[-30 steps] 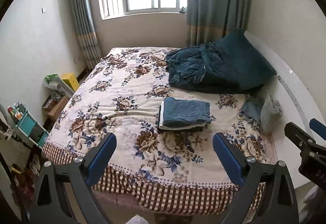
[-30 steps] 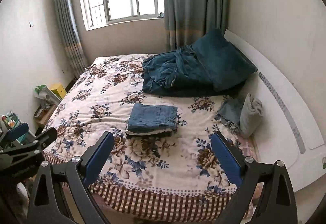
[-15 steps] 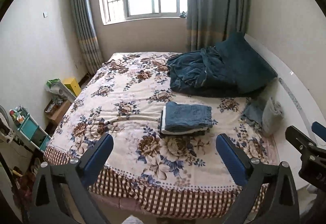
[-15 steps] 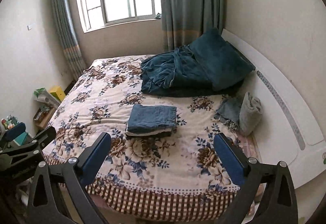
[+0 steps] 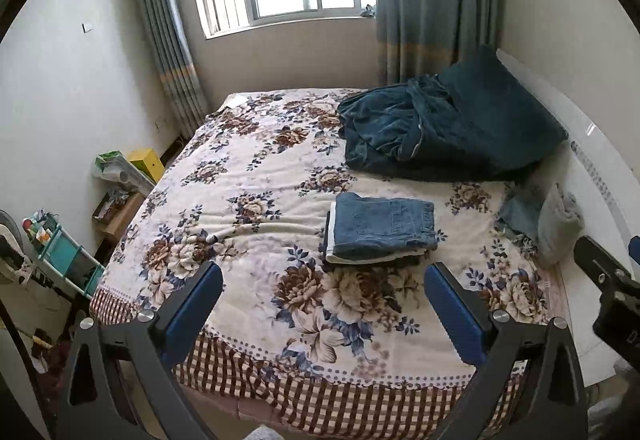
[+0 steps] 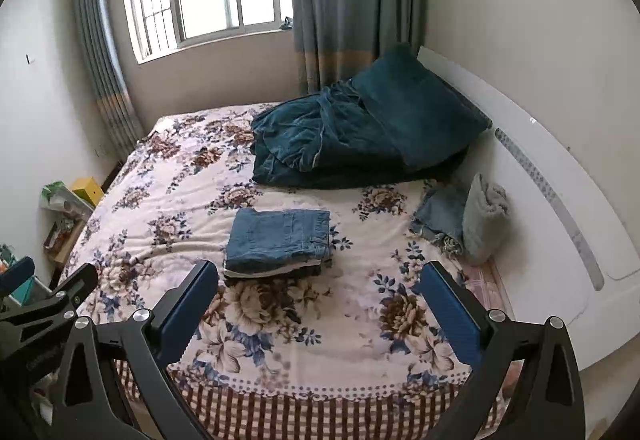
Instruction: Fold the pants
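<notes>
I have drawn both grippers back from the bed (image 5: 248,176), so the folded pants (image 5: 382,224) look smaller, lying mid-bed on a small stack. My left gripper (image 5: 324,304) and right gripper (image 6: 320,300) hang spread and empty; folding looks finished.

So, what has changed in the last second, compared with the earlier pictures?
Both claws, the left claw and the right claw, backed away from the bed a little and rose, so more of the room shows. Nothing was taken hold of or let go; both stayed open and empty. The folded jeans still lie on the stack, and the dark blue quilt is unmoved.
</notes>
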The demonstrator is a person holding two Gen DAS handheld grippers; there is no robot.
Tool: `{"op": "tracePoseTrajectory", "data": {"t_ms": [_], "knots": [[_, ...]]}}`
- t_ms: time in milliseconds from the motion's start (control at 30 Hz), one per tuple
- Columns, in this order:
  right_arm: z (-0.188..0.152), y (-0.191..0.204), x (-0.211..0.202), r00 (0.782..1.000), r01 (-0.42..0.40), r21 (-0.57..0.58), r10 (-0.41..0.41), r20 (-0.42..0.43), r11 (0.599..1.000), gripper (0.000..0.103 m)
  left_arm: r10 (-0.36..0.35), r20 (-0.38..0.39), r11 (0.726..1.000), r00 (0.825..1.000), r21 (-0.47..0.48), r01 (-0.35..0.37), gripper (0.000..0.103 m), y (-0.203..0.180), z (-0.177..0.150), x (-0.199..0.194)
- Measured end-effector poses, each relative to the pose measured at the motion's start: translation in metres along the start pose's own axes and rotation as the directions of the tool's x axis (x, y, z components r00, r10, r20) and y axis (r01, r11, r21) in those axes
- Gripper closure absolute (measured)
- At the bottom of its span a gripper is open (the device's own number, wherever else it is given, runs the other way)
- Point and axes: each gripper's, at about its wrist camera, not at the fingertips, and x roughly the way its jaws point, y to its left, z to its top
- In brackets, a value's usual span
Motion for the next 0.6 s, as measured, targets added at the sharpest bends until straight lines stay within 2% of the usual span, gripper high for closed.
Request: {"op": "tracePoseTrajectory", "data": {"t_ms": [200, 600], "knots": [[0.001, 0.003, 0.014, 1.000, 0.010, -0.013, -0.010, -0.011, 1.000, 0.000, 0.004, 0.002, 1.000, 1.000, -0.001, -0.004, 0.000, -0.001, 0.004, 0.004], [-0.001, 0.006, 0.015, 1.000, 0.003, -0.019, -0.004, -0.010, 1.000, 0.000, 0.006, 0.007, 1.000, 1.000, -0.003, -0.006, 0.000, 0.000, 0.009, 0.005]]}}
